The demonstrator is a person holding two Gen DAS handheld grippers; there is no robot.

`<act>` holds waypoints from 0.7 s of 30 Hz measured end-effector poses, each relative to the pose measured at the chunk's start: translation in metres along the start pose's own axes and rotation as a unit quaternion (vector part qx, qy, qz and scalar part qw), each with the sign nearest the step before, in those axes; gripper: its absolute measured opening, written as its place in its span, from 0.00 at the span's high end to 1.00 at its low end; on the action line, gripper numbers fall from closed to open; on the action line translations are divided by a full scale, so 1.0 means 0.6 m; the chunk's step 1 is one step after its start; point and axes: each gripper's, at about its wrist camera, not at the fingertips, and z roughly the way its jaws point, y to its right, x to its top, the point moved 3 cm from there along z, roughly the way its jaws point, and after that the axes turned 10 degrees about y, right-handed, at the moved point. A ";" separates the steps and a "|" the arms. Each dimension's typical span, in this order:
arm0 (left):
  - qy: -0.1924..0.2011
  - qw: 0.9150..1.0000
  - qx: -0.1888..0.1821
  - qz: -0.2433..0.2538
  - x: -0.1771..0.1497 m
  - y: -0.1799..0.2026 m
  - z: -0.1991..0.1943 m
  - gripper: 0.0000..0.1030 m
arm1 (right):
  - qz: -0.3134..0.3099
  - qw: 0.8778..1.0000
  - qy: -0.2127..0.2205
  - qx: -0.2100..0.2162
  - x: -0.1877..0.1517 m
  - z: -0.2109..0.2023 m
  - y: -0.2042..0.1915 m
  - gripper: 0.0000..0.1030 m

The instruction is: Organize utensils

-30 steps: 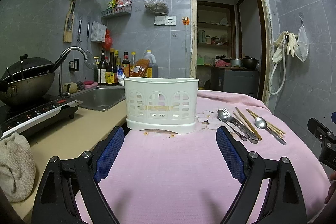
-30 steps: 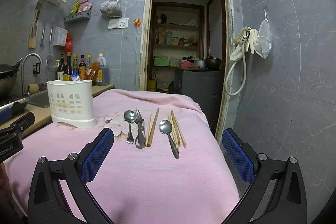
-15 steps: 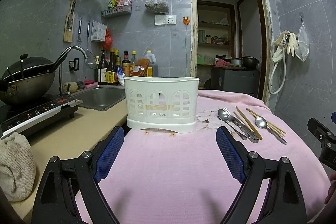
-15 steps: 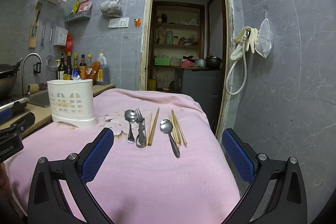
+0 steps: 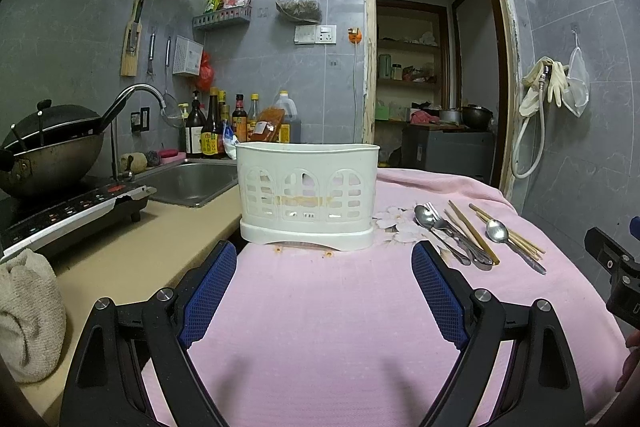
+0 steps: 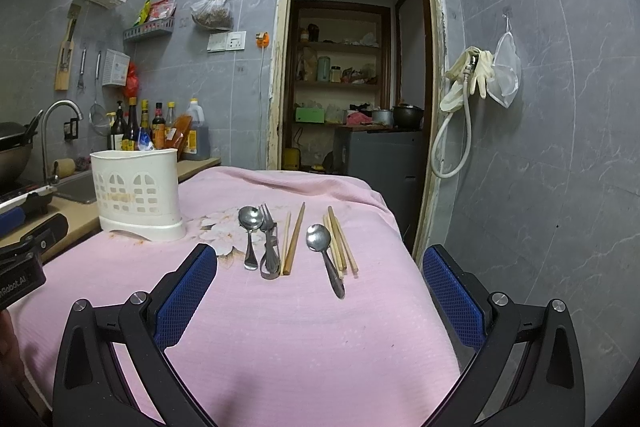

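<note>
pink cloth-covered table [image 6: 280, 327], white utensil caddy [image 6: 136, 199], two spoons [image 6: 250, 223], fork [image 6: 270, 227], wooden chopsticks [image 6: 294, 239]

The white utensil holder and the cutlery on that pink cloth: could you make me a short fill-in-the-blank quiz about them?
1. The white utensil holder stands on the ____ cloth.
2. The number of spoons lying on the cloth is ____.
3. The jaws of the right gripper are ____ and hold nothing.
4. The fork lies between the left spoon and a pair of ____.

Missing words: pink; two; open; chopsticks
</note>
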 end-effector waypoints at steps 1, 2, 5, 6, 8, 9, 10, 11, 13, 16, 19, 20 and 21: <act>-0.003 1.000 -0.001 0.001 0.002 0.002 0.002 0.17 | 0.001 1.000 -0.002 0.001 -0.001 -0.001 0.000 0.00; -0.005 1.000 -0.001 0.002 0.003 0.003 0.003 0.17 | 0.001 1.000 -0.003 0.002 -0.001 -0.001 -0.001 0.00; -0.010 1.000 -0.001 0.005 0.009 0.007 0.008 0.17 | 0.006 1.000 -0.004 0.005 -0.002 -0.002 -0.002 0.00; -0.012 1.000 -0.001 0.008 0.012 0.009 0.010 0.17 | 0.008 1.000 -0.005 0.006 -0.003 -0.002 -0.002 0.00; -0.015 1.000 0.001 0.011 0.017 0.011 0.014 0.17 | 0.011 1.000 -0.005 0.010 -0.002 -0.001 0.003 0.00; -0.016 1.000 0.002 0.013 0.019 0.012 0.016 0.17 | 0.012 1.000 -0.005 0.012 0.000 0.005 0.008 0.00; -0.017 1.000 0.003 0.013 0.021 0.013 0.019 0.17 | 0.011 1.000 -0.004 0.013 0.002 0.004 0.009 0.00; -0.018 1.000 0.002 0.012 0.025 0.014 0.022 0.17 | 0.011 1.000 -0.003 0.014 0.004 0.005 0.010 0.00; -0.019 1.000 0.001 0.012 0.030 0.016 0.028 0.17 | 0.011 1.000 -0.001 0.018 0.008 0.006 0.013 0.00; -0.017 1.000 -0.002 0.011 0.040 0.019 0.035 0.17 | 0.016 0.999 -0.003 0.028 0.015 0.017 0.018 0.00; -0.015 1.000 -0.006 0.010 0.052 0.024 0.044 0.17 | 0.021 0.999 -0.003 0.036 0.022 0.026 0.025 0.00; -0.015 1.000 -0.007 0.009 0.054 0.025 0.046 0.17 | 0.022 0.999 -0.004 0.038 0.025 0.030 0.028 0.00; -0.015 1.000 -0.009 0.009 0.057 0.028 0.049 0.17 | 0.022 0.999 -0.004 0.039 0.027 0.033 0.030 0.00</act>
